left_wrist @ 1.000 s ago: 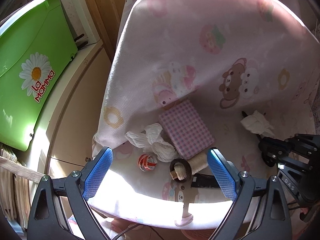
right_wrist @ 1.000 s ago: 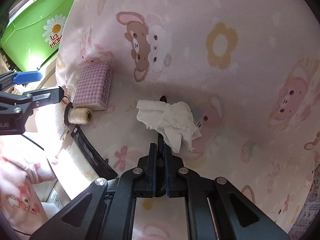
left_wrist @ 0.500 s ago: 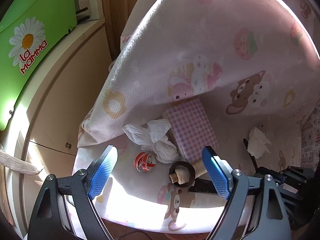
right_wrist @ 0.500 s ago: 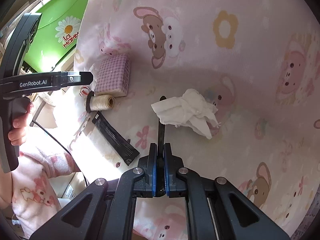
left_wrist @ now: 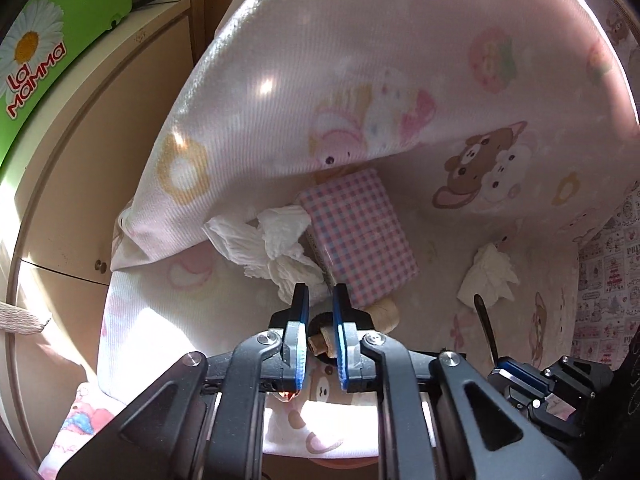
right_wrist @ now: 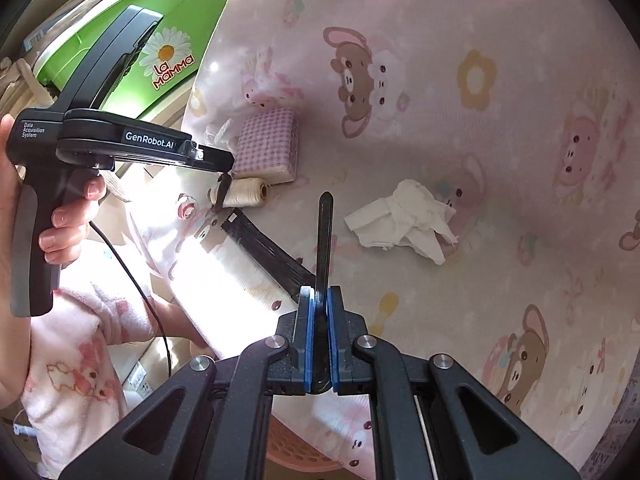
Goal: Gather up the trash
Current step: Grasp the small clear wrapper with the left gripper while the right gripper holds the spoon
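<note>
Pointing fwd along fingers, black strip (right_wrist: 324, 232) sits clamped in R gripper (right_wrist: 318, 295).

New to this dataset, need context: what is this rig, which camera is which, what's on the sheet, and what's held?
There is no robot. A person carries two handheld two-finger grippers, each with a fisheye camera looking along its fingers. One picture comes from the left gripper, the other from the right gripper. On the cartoon-print sheet lie a crumpled tissue, a second tissue, a pink checked packet, a spool of twine and a flat black piece. The right gripper is shut on a thin black strip. The left gripper's jaws have just been closing. The spool's end shows between them, but a grip isn't clear.
</note>
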Available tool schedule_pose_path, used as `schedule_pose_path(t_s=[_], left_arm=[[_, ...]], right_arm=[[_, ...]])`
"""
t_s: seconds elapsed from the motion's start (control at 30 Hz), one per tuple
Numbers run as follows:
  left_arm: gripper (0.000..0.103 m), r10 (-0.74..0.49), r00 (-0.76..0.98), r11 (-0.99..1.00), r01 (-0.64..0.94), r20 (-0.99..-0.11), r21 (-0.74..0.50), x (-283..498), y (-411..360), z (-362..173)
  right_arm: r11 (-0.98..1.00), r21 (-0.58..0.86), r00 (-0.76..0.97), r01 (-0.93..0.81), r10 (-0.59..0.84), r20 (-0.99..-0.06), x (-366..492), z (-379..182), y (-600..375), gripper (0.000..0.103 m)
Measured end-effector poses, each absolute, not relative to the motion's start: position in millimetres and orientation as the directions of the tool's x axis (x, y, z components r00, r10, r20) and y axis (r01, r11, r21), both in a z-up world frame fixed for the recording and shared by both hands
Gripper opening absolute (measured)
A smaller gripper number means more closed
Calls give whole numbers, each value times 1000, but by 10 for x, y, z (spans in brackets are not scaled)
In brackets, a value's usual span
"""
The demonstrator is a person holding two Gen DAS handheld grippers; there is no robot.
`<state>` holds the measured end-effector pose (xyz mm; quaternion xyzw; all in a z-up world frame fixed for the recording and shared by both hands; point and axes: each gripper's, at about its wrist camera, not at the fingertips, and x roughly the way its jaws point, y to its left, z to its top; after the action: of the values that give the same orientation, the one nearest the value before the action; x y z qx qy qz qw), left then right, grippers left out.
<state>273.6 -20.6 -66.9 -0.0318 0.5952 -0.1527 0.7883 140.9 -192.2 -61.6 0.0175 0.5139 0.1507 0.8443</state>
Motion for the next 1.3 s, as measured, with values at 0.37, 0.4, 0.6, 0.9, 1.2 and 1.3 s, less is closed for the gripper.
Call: schedule_pose_path(t_s=[0.37,0.4,0.6,0.9,1.2,1.3], left_arm=[[52,-295,205,940,238,-933,-245,2598,-219,-716],[52,-305,200,937,241,-931,-255,2586,-214,-713],[44,-312,212,928,277,-926,-249,2460,-229,-650],[32,-228,216,957,230,-949,-178,2418,-28,-706],[13,-156,235,963,250,-959,-96,2382,-104,-809],[11,-137,290,963,261,-947,-60,2310,-89,-712]], right_arm=[[975,165,471,-152,218,-855,1425,-594,-2069,7],[976,158,475,-151,212,-854,1418,-589,-2071,7],[981,126,497,-146,183,-848,1335,-531,-2083,7],[988,111,520,-104,149,-841,1230,-486,-2150,7],[989,133,538,-61,145,-830,1112,-445,-2205,7],[987,158,546,-38,152,-824,1008,-435,-2236,7]])
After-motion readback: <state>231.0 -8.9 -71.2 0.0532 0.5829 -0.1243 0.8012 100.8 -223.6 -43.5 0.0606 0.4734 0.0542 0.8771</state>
